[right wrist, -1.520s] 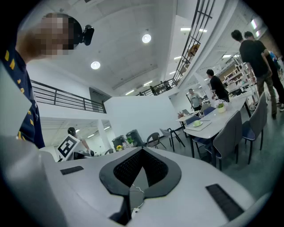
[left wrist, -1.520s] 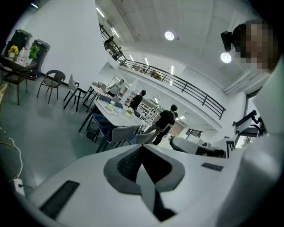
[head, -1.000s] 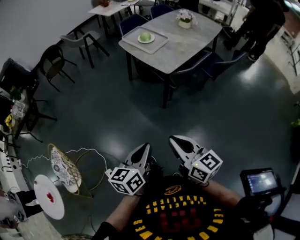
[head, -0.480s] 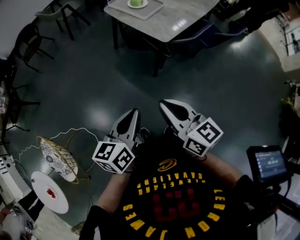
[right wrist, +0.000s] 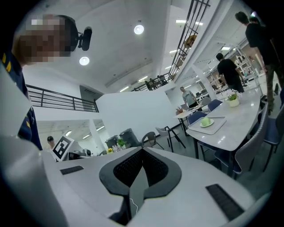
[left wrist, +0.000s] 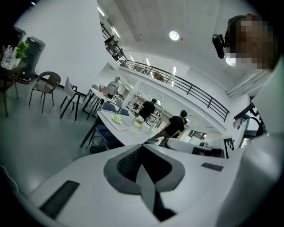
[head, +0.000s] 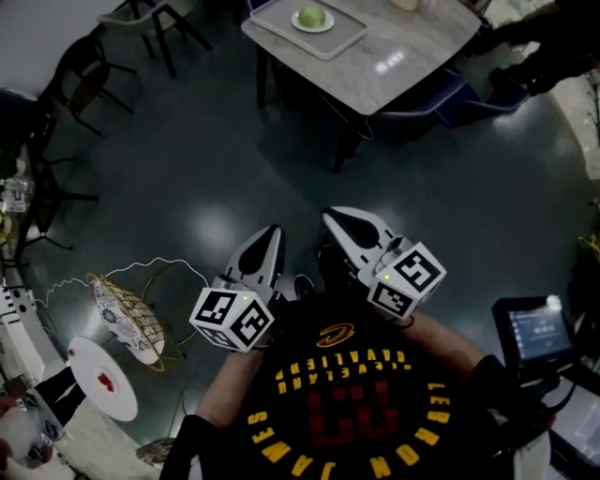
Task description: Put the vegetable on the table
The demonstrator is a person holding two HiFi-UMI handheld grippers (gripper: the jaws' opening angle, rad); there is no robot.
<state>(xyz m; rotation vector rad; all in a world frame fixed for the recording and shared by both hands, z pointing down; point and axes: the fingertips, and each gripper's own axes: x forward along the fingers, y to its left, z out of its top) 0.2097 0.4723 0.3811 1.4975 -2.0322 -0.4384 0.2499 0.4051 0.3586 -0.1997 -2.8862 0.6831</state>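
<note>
So both tools are up in front of the person's chest, side by side over the dark floor and pointing toward the bench at the top of the head view, well apart from it. The left tool has its jaws pressed together with nothing between them, and its own view shows the dark pads meeting at the tip. It's the same for the right tool: jaws together and empty. The vegetable is a pale green round thing, maybe a small cabbage, though it's too far off to be sure. It sits on a white plate, and the plate is on a grey tray near one corner of the bench. A small pot of flowers stands further along the bench top. Dark blue chairs are tucked in around the bench. Off to the lower left of the head view there's a wire chair with a patterned cushion, and just beside it a little round white side table.
</note>
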